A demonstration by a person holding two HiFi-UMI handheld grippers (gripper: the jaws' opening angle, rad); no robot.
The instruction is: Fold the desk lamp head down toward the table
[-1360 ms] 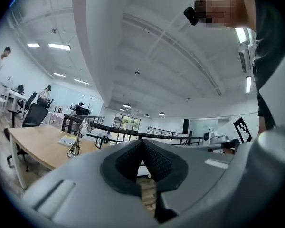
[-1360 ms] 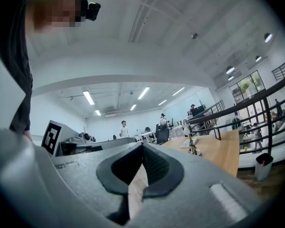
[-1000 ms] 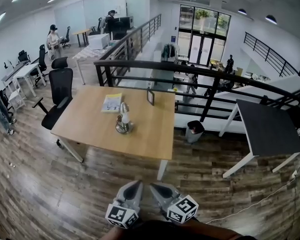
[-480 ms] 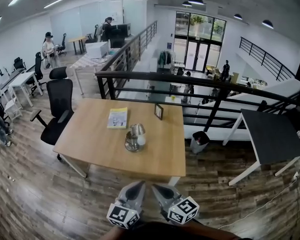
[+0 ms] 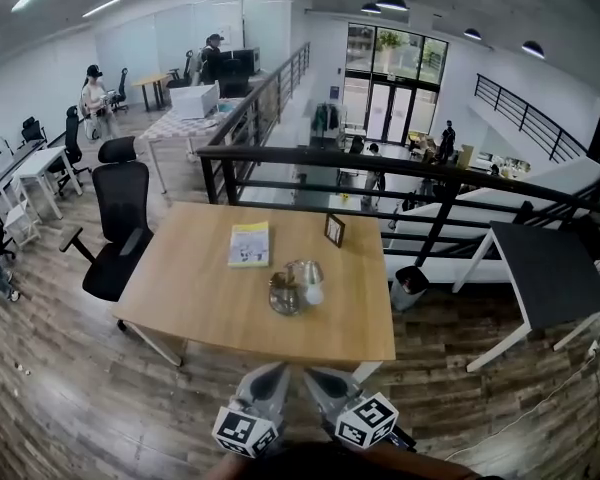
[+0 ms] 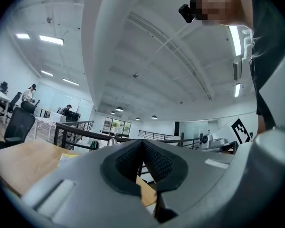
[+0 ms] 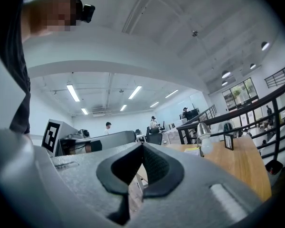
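Observation:
A small chrome desk lamp [image 5: 294,288] stands upright on the wooden table [image 5: 210,308], with a round base and a white bulb in its head. My left gripper [image 5: 276,370] and right gripper [image 5: 311,374] are side by side at the bottom of the head view. They are short of the table's near edge and far from the lamp. Both are shut with nothing in them. In the left gripper view the lamp's head [image 6: 112,140] peeks over the closed left gripper [image 6: 142,141]. In the right gripper view the lamp [image 7: 203,133] stands to the right of the closed right gripper [image 7: 142,145].
A yellow booklet [image 5: 249,243] and a small picture frame [image 5: 334,230] lie beyond the lamp. A black office chair [image 5: 120,218] stands at the table's left. A black railing [image 5: 380,158] runs behind, with a bin [image 5: 410,286] and a dark table [image 5: 545,268] at the right.
The table and lamp have drawn nearer and shifted right in the head view. Both grippers stay shut and keep their place at the bottom of the picture.

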